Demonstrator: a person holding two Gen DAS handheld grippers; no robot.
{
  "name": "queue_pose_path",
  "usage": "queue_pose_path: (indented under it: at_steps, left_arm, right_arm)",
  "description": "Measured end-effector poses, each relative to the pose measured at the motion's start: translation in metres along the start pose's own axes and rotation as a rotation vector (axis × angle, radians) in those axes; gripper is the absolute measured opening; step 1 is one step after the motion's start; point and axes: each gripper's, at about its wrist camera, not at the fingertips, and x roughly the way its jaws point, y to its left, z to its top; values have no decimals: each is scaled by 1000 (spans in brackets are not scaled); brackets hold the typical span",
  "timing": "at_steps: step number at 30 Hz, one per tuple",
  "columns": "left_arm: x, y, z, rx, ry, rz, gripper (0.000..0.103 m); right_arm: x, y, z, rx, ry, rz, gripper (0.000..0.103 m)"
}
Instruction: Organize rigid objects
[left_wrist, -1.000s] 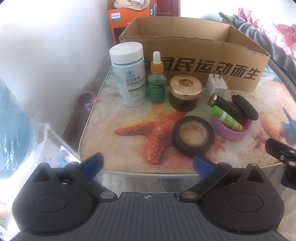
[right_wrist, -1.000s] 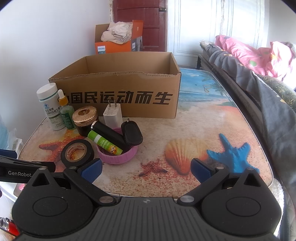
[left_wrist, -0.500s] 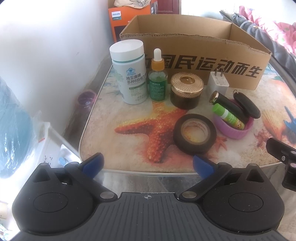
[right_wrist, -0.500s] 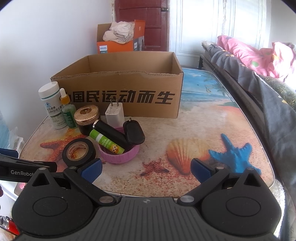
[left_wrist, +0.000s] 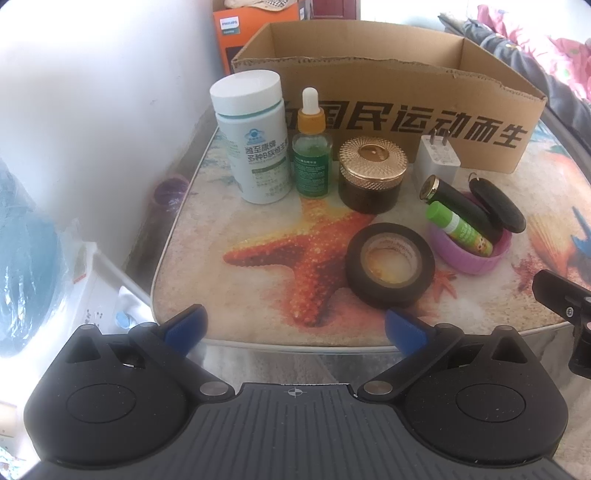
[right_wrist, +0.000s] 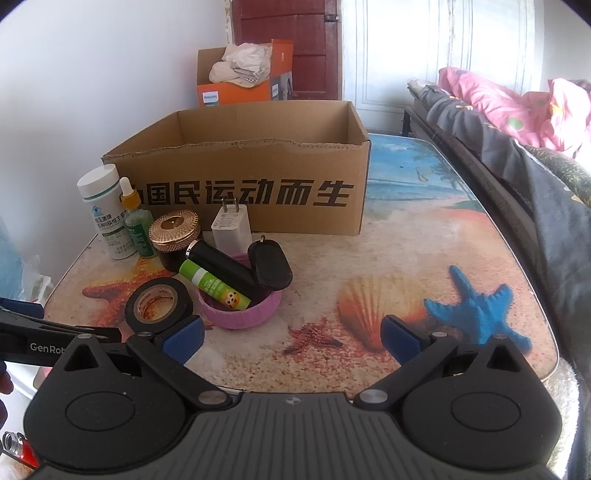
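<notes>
An open cardboard box (left_wrist: 399, 96) (right_wrist: 258, 177) stands at the back of the table. In front of it stand a white pill bottle (left_wrist: 253, 136) (right_wrist: 105, 212), a green dropper bottle (left_wrist: 311, 147), a gold-lidded jar (left_wrist: 372, 179) and a white charger (left_wrist: 437, 157). A black tape roll (left_wrist: 389, 271) (right_wrist: 159, 304) lies flat. A pink lid (left_wrist: 469, 253) (right_wrist: 240, 306) holds a black tube, a green tube and a black fob. My left gripper (left_wrist: 293, 325) is open and empty at the table's near edge. My right gripper (right_wrist: 291, 336) is open and empty.
The table (right_wrist: 424, 258) has a beach print and a rounded metal edge. An orange box (right_wrist: 243, 88) stands behind the cardboard box. A bed with dark and pink bedding (right_wrist: 517, 140) runs along the right. A blue bag (left_wrist: 26, 251) sits low at the left.
Both grippers have moved slightly forward toward the table. Nothing on the table has moved.
</notes>
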Motion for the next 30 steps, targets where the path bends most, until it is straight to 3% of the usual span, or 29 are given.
queue_pose_path:
  at_steps: [9, 15, 18, 20, 24, 30]
  left_arm:
    - [6, -13, 8, 48, -64, -100, 103]
    - [0, -16, 14, 36, -171, -295, 102]
    - [-3, -21, 21, 53, -205, -359, 100]
    - [-5, -29, 27, 76, -218, -384, 99]
    - [-3, -51, 33, 147, -223, -423, 92]
    - [3, -84, 37, 245, -219, -443, 64]
  right_arm:
    - [15, -16, 6, 26, -35, 75, 103]
    - [27, -44, 19, 126, -73, 180, 103]
    - [41, -61, 28, 207, -54, 266, 101]
    - [53, -69, 33, 252, -32, 321, 95]
    - [75, -76, 39, 298, 19, 403, 79]
    - [105, -82, 40, 357, 95, 508, 66]
